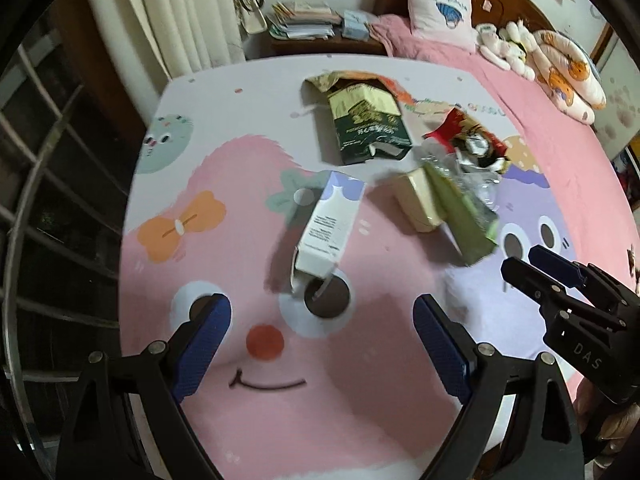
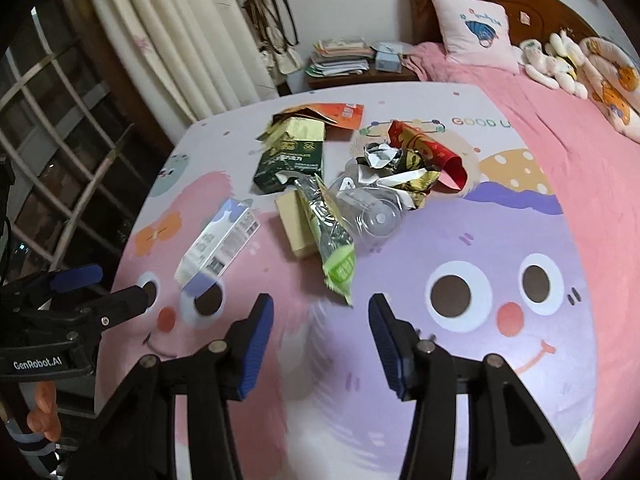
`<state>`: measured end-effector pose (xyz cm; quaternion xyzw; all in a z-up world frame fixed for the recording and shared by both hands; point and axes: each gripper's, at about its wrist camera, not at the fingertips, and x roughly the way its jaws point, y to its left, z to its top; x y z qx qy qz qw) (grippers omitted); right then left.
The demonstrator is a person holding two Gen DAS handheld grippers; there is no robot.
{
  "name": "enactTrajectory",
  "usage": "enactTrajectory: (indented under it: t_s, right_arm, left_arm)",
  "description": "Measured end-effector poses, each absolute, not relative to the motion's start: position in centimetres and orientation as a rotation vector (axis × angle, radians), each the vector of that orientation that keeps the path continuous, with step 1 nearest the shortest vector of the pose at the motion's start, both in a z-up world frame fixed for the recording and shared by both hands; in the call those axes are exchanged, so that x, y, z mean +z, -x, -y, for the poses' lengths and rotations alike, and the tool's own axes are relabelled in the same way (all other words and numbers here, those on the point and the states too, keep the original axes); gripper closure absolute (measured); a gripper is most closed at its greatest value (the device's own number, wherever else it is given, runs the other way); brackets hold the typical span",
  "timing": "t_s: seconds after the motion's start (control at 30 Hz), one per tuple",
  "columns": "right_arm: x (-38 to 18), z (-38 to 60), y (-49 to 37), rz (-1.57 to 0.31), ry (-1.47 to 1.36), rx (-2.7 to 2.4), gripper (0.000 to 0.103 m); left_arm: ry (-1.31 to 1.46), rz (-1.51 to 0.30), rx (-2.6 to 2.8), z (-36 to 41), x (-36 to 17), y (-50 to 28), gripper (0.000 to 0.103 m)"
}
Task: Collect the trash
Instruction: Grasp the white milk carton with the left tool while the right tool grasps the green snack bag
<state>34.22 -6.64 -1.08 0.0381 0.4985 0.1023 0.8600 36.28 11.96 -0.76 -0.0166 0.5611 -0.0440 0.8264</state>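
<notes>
Both claws hang spread and empty: left gripper [image 1: 322, 344], right gripper [image 2: 321, 344]. Mid-frame, the white carton [image 1: 330, 228] looks light and crushable; pinch its flat sides. The green foil wrapper [image 2: 334, 240] looks slippery.

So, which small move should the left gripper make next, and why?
Probably lower the left gripper forward onto the white carton. Its jaws stand wide and empty, and the carton lies just ahead of them on the cartoon mat, apart from the pile. The right gripper, also empty, faces the green wrapper.
</notes>
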Motion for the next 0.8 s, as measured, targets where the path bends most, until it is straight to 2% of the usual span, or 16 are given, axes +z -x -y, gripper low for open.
enactTrajectory:
  t_s: [0.27,0.37,0.43,0.57,0.7,0.73,0.8]
  right_arm:
    - [-4.0,5.2,-37.8,-1.079,-0.068,0.136,0.065]
    - [-4.9,5.0,-38.6,-1.093,-0.063,0.122,0.076]
    - [-5.2,4.9,-38.8,-1.093,-0.077,0.121,0.080]
    - [-5.1,4.6,-39.0,-1.082,-0.088,0.116,0.087]
    - [-4.6,4.4,-38.6,-1.068,-0.105,0.128,0.093]
    - [-4.4,4.3,-38.5,-1.063,-0.106,0.130,0.094]
    - [-4.0,4.3,-38.3,-1.054,-0.116,0.132,0.095]
  left_arm:
    - [0.039,-1.270,-0.168,-12.8,-5.0,-41.0,0.012]
    - [0.040,-1.285,-0.187,-12.6,-6.1,-42.2,0.012]
    - [0.030,-1.292,-0.202,-12.2,-6.7,-42.8,0.012]
    - [0.016,-1.304,-0.227,-11.6,-7.4,-43.7,0.026]
    - [0.031,-1.331,-0.236,-11.6,-8.2,-44.3,0.048]
    - [0.039,-1.341,-0.238,-11.6,-8.5,-44.5,0.058]
    - [0.047,-1.344,-0.236,-11.8,-8.7,-44.6,0.062]
